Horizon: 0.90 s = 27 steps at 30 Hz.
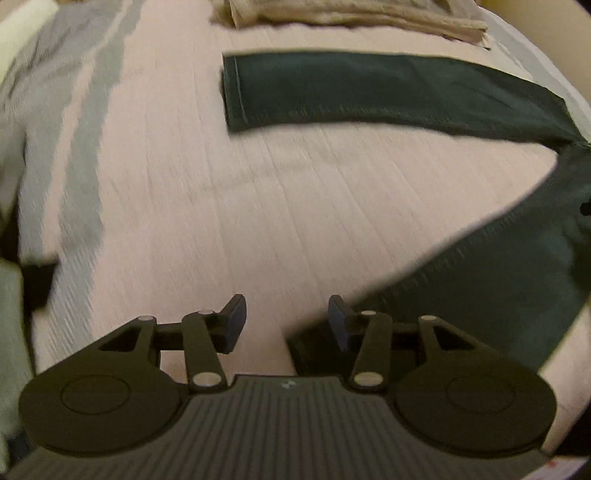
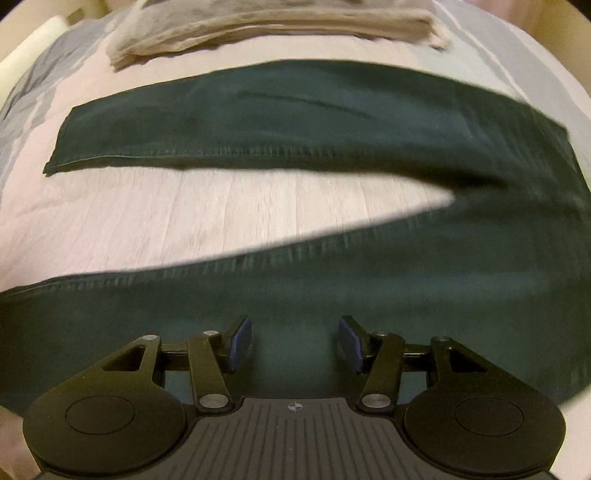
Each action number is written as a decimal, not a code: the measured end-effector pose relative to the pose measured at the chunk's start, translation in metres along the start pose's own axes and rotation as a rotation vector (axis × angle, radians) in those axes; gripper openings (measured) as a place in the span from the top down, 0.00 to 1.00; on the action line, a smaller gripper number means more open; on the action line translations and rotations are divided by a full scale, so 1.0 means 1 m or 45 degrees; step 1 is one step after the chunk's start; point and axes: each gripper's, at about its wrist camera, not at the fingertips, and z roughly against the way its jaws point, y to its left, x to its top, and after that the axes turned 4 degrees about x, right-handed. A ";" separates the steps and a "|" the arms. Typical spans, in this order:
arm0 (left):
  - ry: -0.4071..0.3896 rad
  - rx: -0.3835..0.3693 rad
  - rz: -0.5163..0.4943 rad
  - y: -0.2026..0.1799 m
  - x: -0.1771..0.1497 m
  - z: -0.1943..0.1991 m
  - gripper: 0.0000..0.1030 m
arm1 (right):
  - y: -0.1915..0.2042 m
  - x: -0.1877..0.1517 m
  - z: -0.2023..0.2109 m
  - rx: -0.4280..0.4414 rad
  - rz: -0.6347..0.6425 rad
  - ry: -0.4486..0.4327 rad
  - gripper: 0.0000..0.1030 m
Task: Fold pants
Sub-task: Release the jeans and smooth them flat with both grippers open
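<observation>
One pair of dark green pants (image 2: 332,122) lies spread on the bed (image 2: 184,206), two legs forked apart; only the right wrist view shows both legs full length. Left gripper (image 1: 287,320) and right gripper (image 2: 294,341) hover with fingers released, empty; one beige folded cloth (image 2: 258,29) lies at the bed's far edge.

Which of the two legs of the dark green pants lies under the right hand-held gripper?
The near leg, which runs across the bottom of the right wrist view beneath the open right hand-held gripper. The far leg lies beyond a strip of bare bedspread.

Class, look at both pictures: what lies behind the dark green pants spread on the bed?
Behind the dark green fabric pants lies a folded beige cloth on the pale pink ribbed bedcover. Its far part is out of frame.
</observation>
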 end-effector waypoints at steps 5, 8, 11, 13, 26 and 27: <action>0.000 -0.001 0.007 -0.028 -0.019 0.025 0.58 | -0.006 -0.030 0.040 -0.009 -0.123 -0.015 0.52; -0.009 0.006 0.040 -0.053 -0.015 0.043 0.56 | -0.024 -0.038 0.072 -0.034 -0.156 -0.051 0.50; -0.028 0.004 0.070 -0.082 -0.006 0.064 0.48 | -0.055 -0.043 0.106 -0.078 -0.215 -0.081 0.34; -0.033 0.001 0.102 -0.107 0.001 0.077 0.36 | -0.081 -0.044 0.129 -0.100 -0.273 -0.096 0.19; -0.143 0.054 0.347 -0.298 0.019 0.166 0.01 | -0.227 -0.040 0.228 -0.008 -0.071 -0.086 0.17; -0.134 0.057 0.369 -0.309 0.019 0.171 0.01 | -0.236 -0.041 0.232 -0.009 -0.062 -0.083 0.17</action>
